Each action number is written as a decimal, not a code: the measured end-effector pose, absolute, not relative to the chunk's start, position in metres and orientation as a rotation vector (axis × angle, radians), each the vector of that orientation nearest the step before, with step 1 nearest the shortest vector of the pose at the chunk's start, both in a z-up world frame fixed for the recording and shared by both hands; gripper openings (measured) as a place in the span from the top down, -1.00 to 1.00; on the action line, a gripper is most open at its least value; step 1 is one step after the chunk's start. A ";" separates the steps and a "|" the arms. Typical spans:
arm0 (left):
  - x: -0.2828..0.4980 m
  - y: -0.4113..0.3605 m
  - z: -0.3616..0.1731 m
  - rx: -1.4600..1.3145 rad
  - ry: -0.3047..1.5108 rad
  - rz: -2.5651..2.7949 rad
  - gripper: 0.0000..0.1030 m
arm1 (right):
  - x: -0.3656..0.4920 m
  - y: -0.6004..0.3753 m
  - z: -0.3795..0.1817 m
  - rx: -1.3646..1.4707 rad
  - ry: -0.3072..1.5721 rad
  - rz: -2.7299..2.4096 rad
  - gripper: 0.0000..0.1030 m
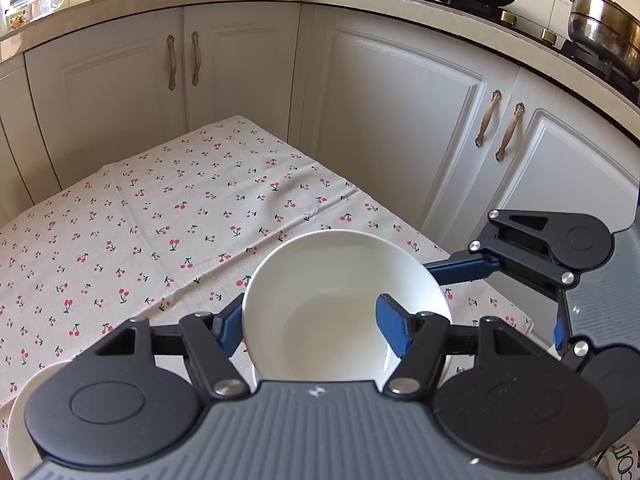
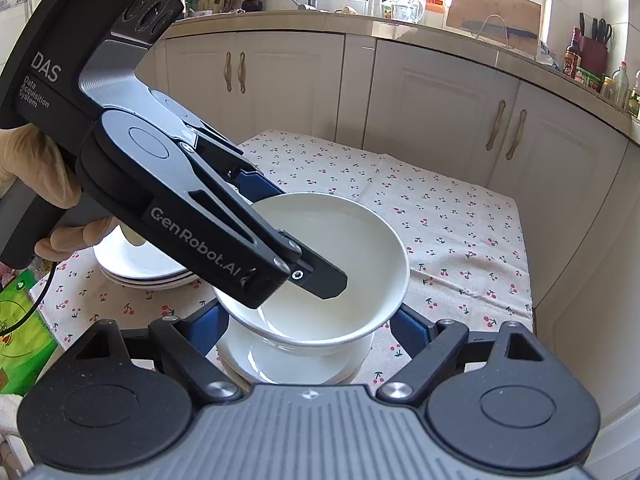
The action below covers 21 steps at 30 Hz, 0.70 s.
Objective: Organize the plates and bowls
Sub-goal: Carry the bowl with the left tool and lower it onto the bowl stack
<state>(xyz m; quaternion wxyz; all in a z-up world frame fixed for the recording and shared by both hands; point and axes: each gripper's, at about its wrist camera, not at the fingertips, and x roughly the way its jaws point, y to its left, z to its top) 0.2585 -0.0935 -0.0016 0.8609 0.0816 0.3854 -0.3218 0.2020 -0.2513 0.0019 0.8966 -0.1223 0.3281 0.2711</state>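
My left gripper (image 2: 320, 276) jaws clamp the white ceramic bowl (image 2: 336, 264) above a lower white bowl (image 2: 296, 364) my right gripper (image 2: 308, 332) straddles loosely; stacked white plates (image 2: 140, 268) wait on the cherry-print table (image 2: 460, 232).

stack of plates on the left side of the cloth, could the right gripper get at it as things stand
Probably not directly: the left gripper, shut on the white bowl, crosses in front of the stack of plates.
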 end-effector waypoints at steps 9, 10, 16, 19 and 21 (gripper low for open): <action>0.255 -0.094 -0.008 0.176 0.815 -0.677 -0.29 | 0.199 -0.251 -0.004 -0.247 0.699 0.565 -0.76; 0.255 -0.094 -0.009 0.177 0.817 -0.677 -0.29 | 0.199 -0.251 -0.005 -0.246 0.701 0.566 -0.76; 0.255 -0.093 -0.015 0.181 0.827 -0.672 -0.29 | 0.198 -0.250 -0.009 -0.245 0.710 0.572 -0.76; 0.255 -0.092 -0.016 0.179 0.831 -0.676 -0.29 | 0.198 -0.250 -0.010 -0.244 0.714 0.573 -0.76; 0.255 -0.093 -0.017 0.181 0.831 -0.677 -0.29 | 0.199 -0.250 -0.011 -0.241 0.715 0.575 -0.76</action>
